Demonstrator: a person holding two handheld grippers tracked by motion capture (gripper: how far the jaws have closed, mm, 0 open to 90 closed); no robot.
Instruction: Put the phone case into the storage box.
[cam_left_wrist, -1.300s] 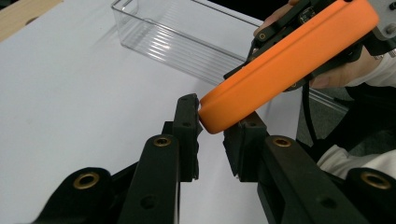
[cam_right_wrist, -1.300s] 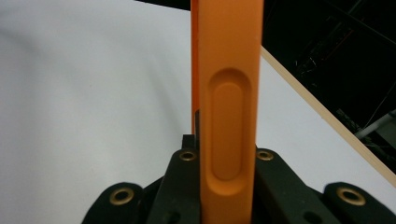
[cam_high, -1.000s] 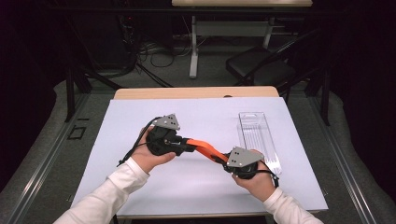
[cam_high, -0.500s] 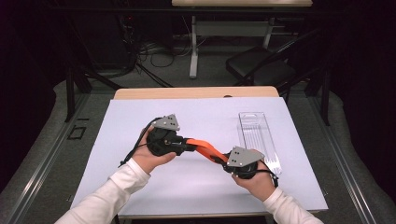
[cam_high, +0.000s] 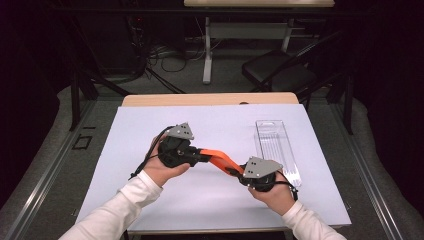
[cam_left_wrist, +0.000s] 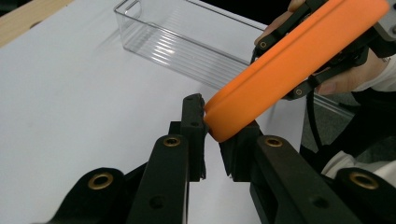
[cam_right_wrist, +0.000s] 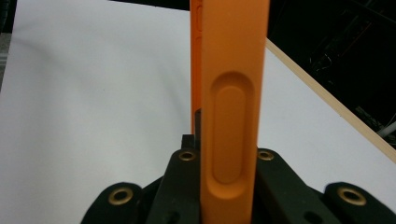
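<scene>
High view: above the white table sheet (cam_high: 150, 200) the right gripper (cam_high: 243, 176) and left gripper (cam_high: 200, 156) each clamp one end of a long orange rubbery case (cam_high: 220, 161), held between them, with a clear plastic bin (cam_high: 277, 150) just beyond and a dark chair (cam_high: 280, 75) behind.

bright sharp tabletop, dark surroundings
</scene>
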